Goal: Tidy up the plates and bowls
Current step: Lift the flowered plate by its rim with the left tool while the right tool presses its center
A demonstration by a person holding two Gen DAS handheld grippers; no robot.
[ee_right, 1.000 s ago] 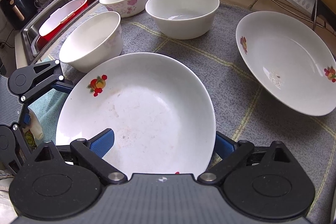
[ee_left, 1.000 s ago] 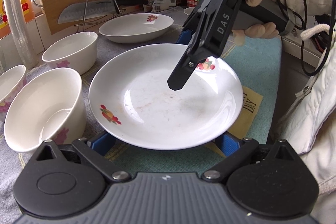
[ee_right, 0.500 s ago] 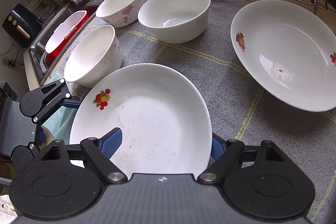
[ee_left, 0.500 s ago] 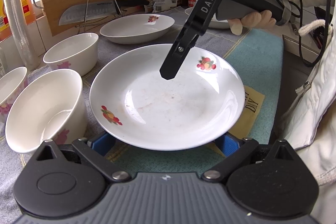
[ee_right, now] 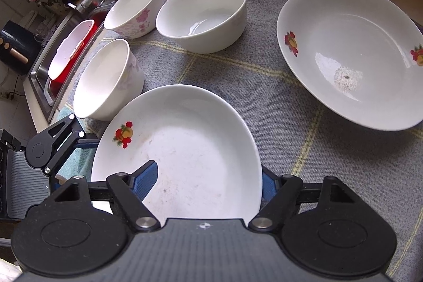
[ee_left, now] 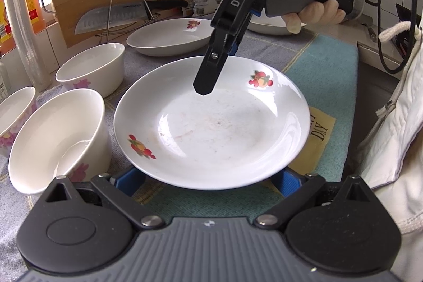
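Since a second ago the right claw (ee_right: pixel 208 183) has rolled and narrowed over the near plate (ee_right: pixel 185 149); its jaws have just been closing, with the plate's rim between them. One blue pad (ee_right: pixel 144 180) lies over the plate's inner surface and the other sits outside the rim; whether they already press on the china I cannot tell. In the left wrist view the right claw (ee_left: pixel 205 86) hangs steeply over the far part of that plate (ee_left: pixel 211 123), gripped by a gloved hand (ee_left: pixel 312 9).

The left claw (ee_left: pixel 211 180) is spread wide, its blue pads at either side beneath the plate's near rim, holding nothing that can be seen.

The near plate sits by the counter's front edge, partly on a grey mat (ee_right: pixel 238 70) and partly on a teal cloth (ee_left: pixel 325 75). It carries fruit decals and faint reddish smears, no food. A second plate (ee_right: pixel 349 54) lies well apart toward the back right, with a small grey speckled patch at its centre. Three bowls stand to the left: the nearest bowl (ee_right: pixel 105 81) just beside the near plate, a flowered bowl (ee_right: pixel 133 9) behind it near the sink (ee_right: pixel 39 70), and a wider bowl (ee_right: pixel 202 15) holding a little clear water.
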